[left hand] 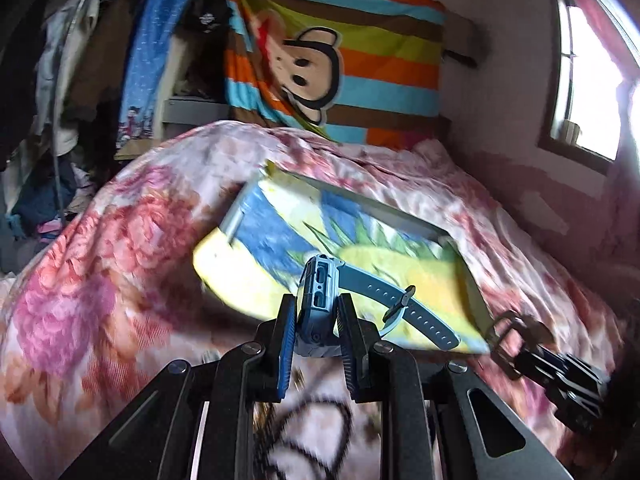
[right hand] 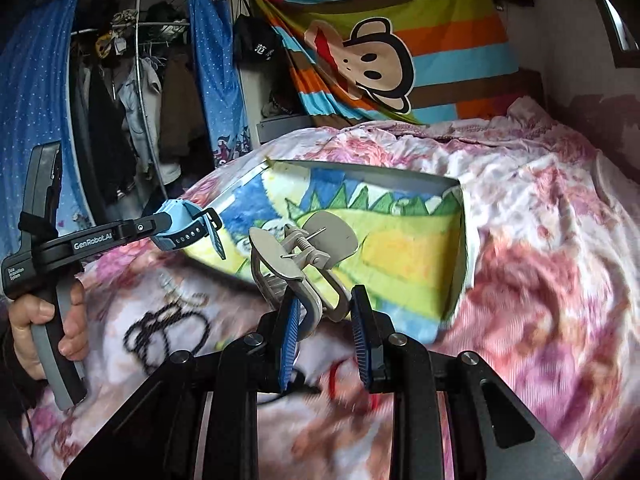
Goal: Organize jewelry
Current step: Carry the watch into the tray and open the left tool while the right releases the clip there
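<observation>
**Both grippers loaded above the tray**

Your left gripper (left hand: 317, 322) points forward and slightly up over the floral pink bedspread (left hand: 100, 248), its blue-padded fingers (left hand: 285, 344) clamped on the case of a light-blue plastic wristwatch (left hand: 320, 292). The watch stands on edge between the pads, its strap trailing off to the right of the tips. In the right wrist view your left hand (right hand: 48, 328) grips the grey handle upright, with the tool held level, out to the left.

Your right gripper (right hand: 326, 320) also aims forward. A grey metal hair clip with round paddle ends (right hand: 296, 256) sits at its tips: the clip's curved loop rests against the left pad, while the right pad stands a little off it, so you cannot tell whether the jaws truly pinch it.

The shallow tray lined with a blue, green and yellow dinosaur towel (right hand: 400, 256) lies just ahead of and below both tools, tilted on the bedspread.
</observation>
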A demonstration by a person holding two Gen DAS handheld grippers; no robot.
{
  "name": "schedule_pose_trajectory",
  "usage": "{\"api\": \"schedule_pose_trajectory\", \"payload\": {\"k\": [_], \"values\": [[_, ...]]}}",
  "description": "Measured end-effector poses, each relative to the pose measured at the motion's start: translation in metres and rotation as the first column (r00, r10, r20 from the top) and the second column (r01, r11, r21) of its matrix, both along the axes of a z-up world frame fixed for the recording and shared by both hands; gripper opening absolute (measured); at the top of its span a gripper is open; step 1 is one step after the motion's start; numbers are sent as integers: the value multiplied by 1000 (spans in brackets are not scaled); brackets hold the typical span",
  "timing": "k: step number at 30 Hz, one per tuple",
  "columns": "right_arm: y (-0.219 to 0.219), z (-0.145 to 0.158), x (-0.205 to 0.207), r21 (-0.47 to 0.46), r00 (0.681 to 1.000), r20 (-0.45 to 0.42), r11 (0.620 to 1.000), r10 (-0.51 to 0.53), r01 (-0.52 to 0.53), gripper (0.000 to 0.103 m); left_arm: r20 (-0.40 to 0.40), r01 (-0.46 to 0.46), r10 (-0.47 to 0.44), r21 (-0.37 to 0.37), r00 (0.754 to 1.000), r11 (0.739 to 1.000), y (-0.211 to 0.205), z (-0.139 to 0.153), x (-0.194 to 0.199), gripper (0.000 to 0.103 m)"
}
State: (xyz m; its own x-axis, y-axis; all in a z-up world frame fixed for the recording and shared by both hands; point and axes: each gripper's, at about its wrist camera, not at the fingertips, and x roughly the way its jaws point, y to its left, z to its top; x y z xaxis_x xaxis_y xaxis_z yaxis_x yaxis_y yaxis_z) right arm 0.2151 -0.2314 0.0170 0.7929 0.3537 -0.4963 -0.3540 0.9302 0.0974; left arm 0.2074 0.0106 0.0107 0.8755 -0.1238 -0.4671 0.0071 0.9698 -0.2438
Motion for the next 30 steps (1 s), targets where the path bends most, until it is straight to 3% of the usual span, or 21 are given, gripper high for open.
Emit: {"api": "schedule_pose_trajectory", "payload": {"k": [5, 8, 11, 18, 20, 23, 26, 28, 30], "values": [[32, -6, 47, 65, 996, -85, 998, 7, -1, 23, -63, -72, 72, 11, 995, 997, 8, -1, 39, 19], [56, -20, 67, 44, 991, -136, 999, 11, -5, 23, -131, -97, 100, 29, 986, 995, 17, -8, 57, 19], [70, -32, 73, 19, 985, -174, 1000, 11, -7, 23, -196, -107, 107, 7, 975, 994, 30, -19, 69, 19], [71, -41, 81, -8, 971, -239, 1000, -26, 25, 25, -230, -101, 89, -41, 969, 994, 41, -27, 72, 20], [68, -40, 80, -3, 969, -247, 1000, -26, 26, 40, -232, -100, 88, -41, 969, 994, 40, -26, 71, 20], [62, -36, 74, -8, 972, -234, 1000, -31, 30, 52, -244, -87, 70, -58, 967, 995, 40, -25, 72, 23], [56, -29, 61, -26, 978, -206, 999, -42, 38, 55, -242, -80, 61, -68, 968, 994, 38, -24, 68, 30], [49, -22, 53, -29, 982, -183, 998, -51, 46, 62, -232, -77, 59, -72, 971, 994, 36, -21, 61, 53], [40, -13, 38, -18, 987, -148, 998, -58, 56, 69, -194, -80, 60, -94, 979, 992, 36, -17, 50, 69]]}}
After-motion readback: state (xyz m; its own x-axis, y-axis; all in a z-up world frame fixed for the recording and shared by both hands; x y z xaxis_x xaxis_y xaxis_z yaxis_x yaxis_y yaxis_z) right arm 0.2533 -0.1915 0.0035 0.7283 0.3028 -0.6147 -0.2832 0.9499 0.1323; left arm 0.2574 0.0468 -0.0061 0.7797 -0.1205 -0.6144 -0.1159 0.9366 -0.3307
